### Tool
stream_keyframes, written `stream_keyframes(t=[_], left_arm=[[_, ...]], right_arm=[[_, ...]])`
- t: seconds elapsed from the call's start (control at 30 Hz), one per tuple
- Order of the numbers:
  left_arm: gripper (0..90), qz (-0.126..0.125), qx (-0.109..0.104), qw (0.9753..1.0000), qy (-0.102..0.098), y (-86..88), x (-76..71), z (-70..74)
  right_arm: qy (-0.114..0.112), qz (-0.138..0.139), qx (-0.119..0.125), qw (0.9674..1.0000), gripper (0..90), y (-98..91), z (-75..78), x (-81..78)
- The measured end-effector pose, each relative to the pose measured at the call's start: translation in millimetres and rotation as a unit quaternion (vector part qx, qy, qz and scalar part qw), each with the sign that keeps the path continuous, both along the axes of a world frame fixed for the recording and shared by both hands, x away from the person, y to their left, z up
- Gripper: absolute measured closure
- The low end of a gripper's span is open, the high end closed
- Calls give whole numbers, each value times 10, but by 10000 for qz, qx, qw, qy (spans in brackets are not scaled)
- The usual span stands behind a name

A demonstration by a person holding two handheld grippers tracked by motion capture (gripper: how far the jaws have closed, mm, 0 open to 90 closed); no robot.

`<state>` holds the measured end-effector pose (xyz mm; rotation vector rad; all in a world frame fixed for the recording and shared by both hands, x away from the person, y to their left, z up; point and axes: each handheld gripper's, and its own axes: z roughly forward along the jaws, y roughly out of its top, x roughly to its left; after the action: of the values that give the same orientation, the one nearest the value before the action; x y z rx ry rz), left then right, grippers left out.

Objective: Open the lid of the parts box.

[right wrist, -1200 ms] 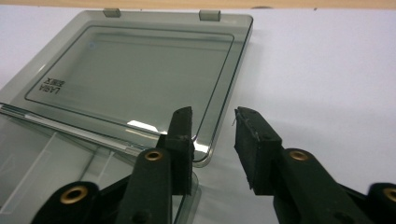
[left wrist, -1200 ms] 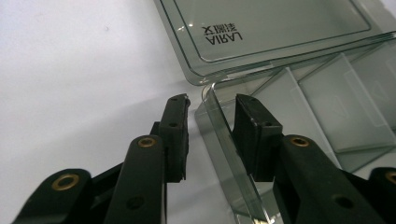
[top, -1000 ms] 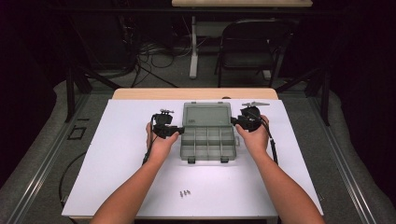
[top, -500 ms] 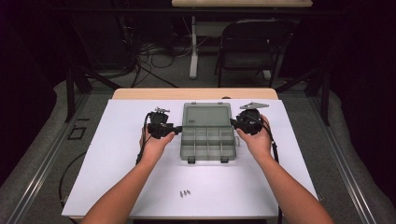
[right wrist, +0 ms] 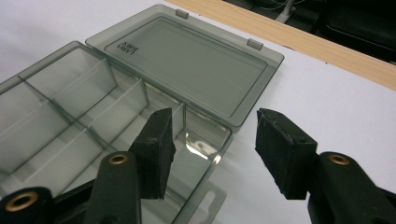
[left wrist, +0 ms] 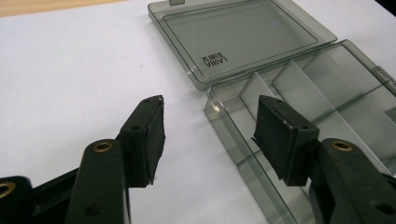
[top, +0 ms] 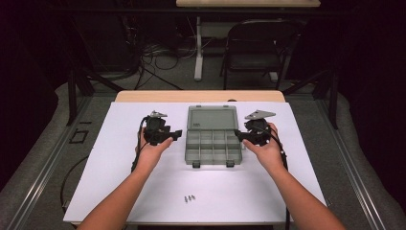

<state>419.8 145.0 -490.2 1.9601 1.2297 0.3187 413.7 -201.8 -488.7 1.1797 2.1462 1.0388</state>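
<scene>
**Jaws apart on both sides of the open organiser box**

Both pairs of jaws have just been opening and grip nothing. One jaw of the left gripper [top: 176,136] hangs over the left wall of the smoky compartment box [top: 212,143], the other over the white table cover [top: 115,182]. On the right gripper [top: 240,136], one jaw hangs over the box's right end, the other outside it. Lying at the cover's middle, the box has its lid [top: 211,119] flat toward the far edge. Some small screws [top: 190,197] lie near the front edge.
</scene>
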Motion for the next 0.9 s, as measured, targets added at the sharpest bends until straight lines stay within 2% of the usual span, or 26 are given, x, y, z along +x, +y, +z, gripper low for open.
stream_keyframes(t=[0.1, 0.17, 0.23, 0.33, 0.47, 0.57, 0.73, 0.9], left_arm=[[412, -47, 20, 10000, 6, 47, -58, 27], [385, -50, 39, 10000, -40, 73, -95, 38], [350, -62, 10, 9999, -87, 95, -134, 42], [304, -82, 72, 9999, -132, 127, -198, 45], [274, -88, 90, 9997, -227, 208, -304, 21], [275, -80, 20, 9996, -270, 286, -383, -11], [282, 23, 76, 9994, -333, 417, -538, -36], [295, 18, 76, 9990, -433, 561, -692, -41]], right_arm=[[6, 35, -18, 10000, 462, -12, -8, -86], [-12, -61, -149, 9999, 437, -13, -15, -138], [-115, -61, -149, 9998, 380, -30, -7, -190], [-130, -131, -154, 9997, 314, -46, 6, -243], [-164, -114, -97, 9998, 294, -90, 24, -328], [-193, -128, -6, 9997, 294, -136, 29, -416], [-305, -136, 26, 9994, 304, -222, 9, -558], [-352, -194, 55, 9992, 311, -288, -45, -708]])
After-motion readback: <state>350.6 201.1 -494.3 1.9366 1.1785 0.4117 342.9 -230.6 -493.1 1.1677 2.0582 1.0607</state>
